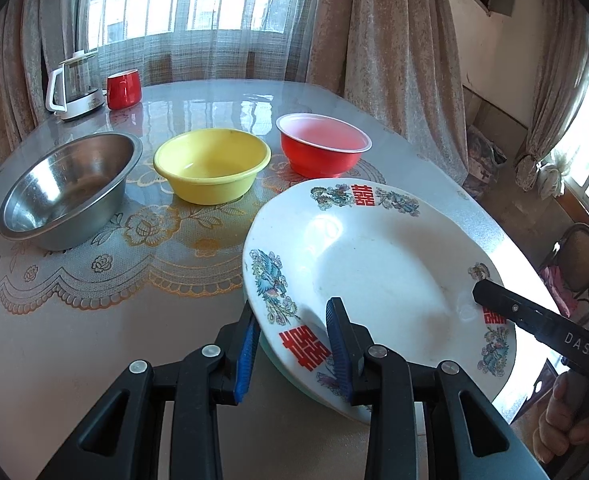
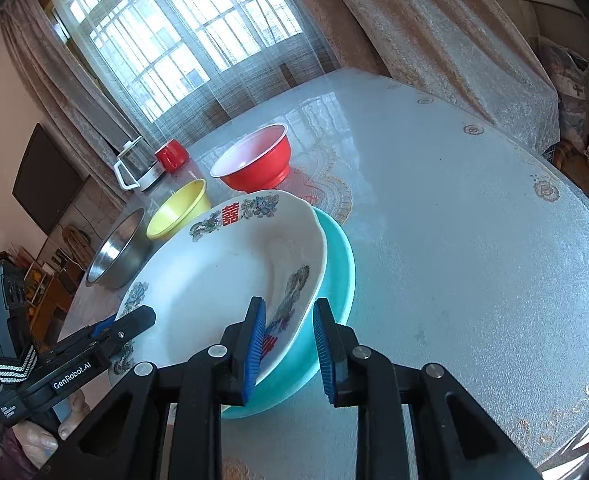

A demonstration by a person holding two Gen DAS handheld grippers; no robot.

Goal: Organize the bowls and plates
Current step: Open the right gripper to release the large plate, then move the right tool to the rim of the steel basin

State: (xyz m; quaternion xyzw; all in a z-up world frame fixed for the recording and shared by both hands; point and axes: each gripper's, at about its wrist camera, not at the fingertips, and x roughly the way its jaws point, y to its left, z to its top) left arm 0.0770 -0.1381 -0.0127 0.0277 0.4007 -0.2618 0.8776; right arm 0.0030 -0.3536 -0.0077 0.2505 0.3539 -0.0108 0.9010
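Two plates sit stacked at the near side of the worktop [image 1: 94, 320]: one white plate [image 1: 374, 264] with red characters and bird prints, resting tilted on one teal plate [image 2: 334, 264] beneath it. Beyond them stand three bowls in a row, apart from one another: one steel bowl [image 1: 70, 192], one yellow bowl [image 1: 212, 170] and one red bowl [image 1: 322, 146]. Further back, near the curtained window, are one red cup [image 1: 123, 88] and one glass kettle [image 1: 76, 88] on a white base, close beside each other. The left claw [image 1: 292, 344] is narrow, its blue pads either side of the white plate's near rim; whether they press it I cannot tell. The right claw [image 2: 290, 346] is also narrow and straddles the rims of both plates on the opposite side; its left pad lies on the white plate, while its right pad stands just clear of the teal plate's outer wall.
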